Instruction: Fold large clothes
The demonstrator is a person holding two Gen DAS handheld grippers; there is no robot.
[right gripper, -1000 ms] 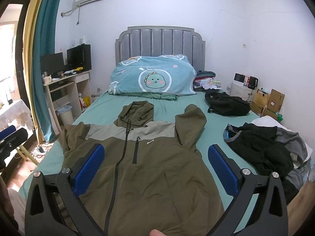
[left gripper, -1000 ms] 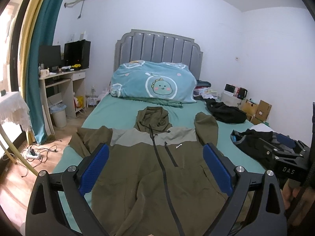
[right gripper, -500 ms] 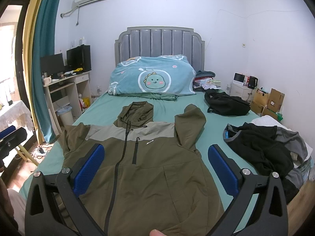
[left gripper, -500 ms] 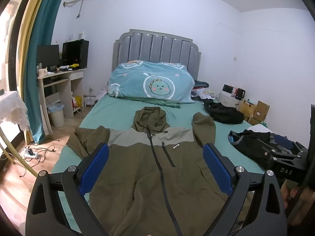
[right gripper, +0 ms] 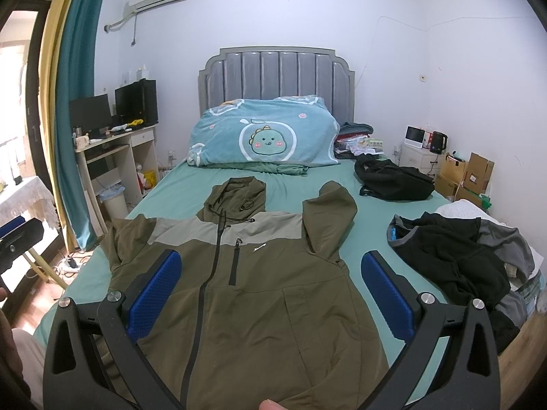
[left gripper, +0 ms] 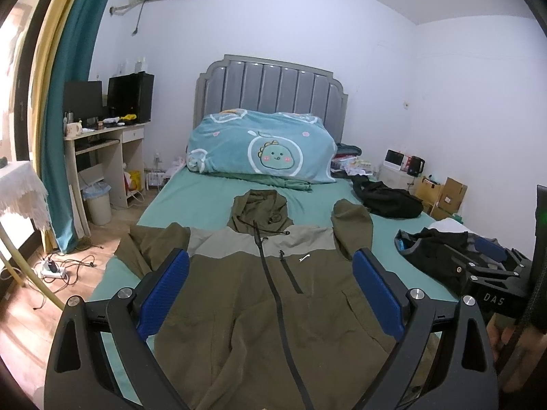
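An olive-green hooded jacket point(left gripper: 259, 300) point(right gripper: 270, 294) lies flat, front up and zipped, on the green bed sheet point(left gripper: 201, 201) point(right gripper: 184, 188). Its hood points toward the headboard. The right sleeve point(left gripper: 354, 225) point(right gripper: 330, 218) is bent up beside the hood, and the left sleeve point(left gripper: 150, 242) spreads toward the bed's left edge. My left gripper point(left gripper: 270, 294) hovers open above the jacket's lower body, holding nothing. My right gripper point(right gripper: 270, 294) is likewise open over the jacket's front. The right gripper's body also shows at the right edge of the left wrist view.
A dinosaur-print blanket point(left gripper: 263, 152) is piled at the headboard. A black garment point(right gripper: 393, 177) lies at the far right of the bed, and a black and grey clothes heap point(right gripper: 461, 259) at the near right. A desk point(left gripper: 106, 157), bin and floor cables stand left of the bed.
Both grippers have stayed open and nearly still. The left wrist view has shifted slightly, with the jacket sliding a little leftward in it.
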